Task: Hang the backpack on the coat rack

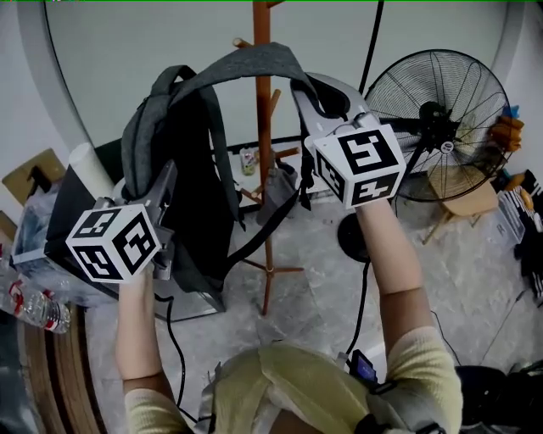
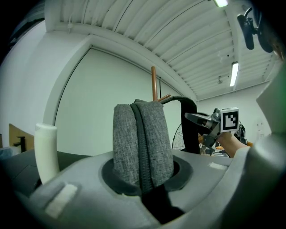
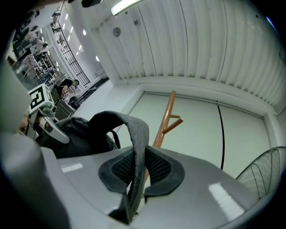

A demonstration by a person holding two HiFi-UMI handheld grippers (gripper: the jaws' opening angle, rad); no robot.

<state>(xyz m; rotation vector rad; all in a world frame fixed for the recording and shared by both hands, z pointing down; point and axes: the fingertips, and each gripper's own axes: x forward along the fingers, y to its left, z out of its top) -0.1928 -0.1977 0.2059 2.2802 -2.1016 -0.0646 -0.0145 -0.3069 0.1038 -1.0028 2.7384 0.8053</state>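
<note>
Nearest the lens, the person's pale sleeves lead out to both claws, raised in front of the body. The left claw is fully closed on a fold of grey zippered fabric at the side of the backpack. The right claw is closed to a narrow gap on the thin grey shoulder strap, which its pads pinch edge-on. The backpack hangs in the air between the two claws, clear of the floor, with the strap arching across the front of the coat rack but not yet over any peg. Beyond and to the right stands a floor fan. Likely hazards: the strap is slim and bears much of the load, so it could slide through the right claw's pads if the bag swings. The loop could also pass beside the peg rather than over it and drop when released. The rack stands on a small spread foot, so the hanging bulk pushed against the pole might tip it towards the fan.
</note>
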